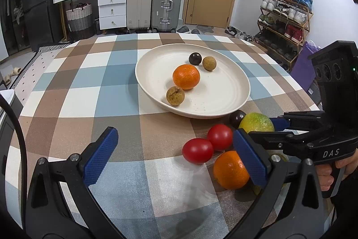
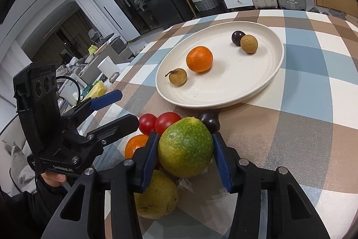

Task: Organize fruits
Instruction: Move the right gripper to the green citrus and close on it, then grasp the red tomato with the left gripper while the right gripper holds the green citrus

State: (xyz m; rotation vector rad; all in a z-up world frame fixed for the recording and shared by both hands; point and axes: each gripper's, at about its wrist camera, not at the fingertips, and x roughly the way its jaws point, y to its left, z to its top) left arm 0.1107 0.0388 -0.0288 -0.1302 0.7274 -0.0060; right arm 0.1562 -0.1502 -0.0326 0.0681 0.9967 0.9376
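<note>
Pressing in from both sides, the blue-padded jaws of the right gripper [image 2: 185,134] are clamping a green speckled citrus fruit [image 2: 185,149], which is sitting low over the desk [image 2: 302,127]. Just under the left jaw a yellow-green fruit [image 2: 156,194] is lying against the citrus. Beyond that jaw's tip a mandarin [image 2: 136,146] is showing, partly hidden, and past it two red tomatoes [image 2: 166,122] are resting side by side, touching each other. Right beyond the right jaw's tip a dark round fruit [image 2: 209,121] is sitting against the near rim of the plate.

Further ahead of the jaws, the cream plate [image 2: 223,102] is carrying a second mandarin [image 2: 199,59], a longan with a stem [image 2: 177,76] just beside it, and at the far side another longan [image 2: 248,43] touching a second dark fruit [image 2: 237,37].

Off to the left, the left gripper [image 1: 174,130] is hanging above the checked desk with its jaws standing wide apart and gripping nothing; the tomatoes and the loose mandarin are lying just inside its right jaw. A hand [image 1: 329,174] is gripping the right gripper's handle.
</note>
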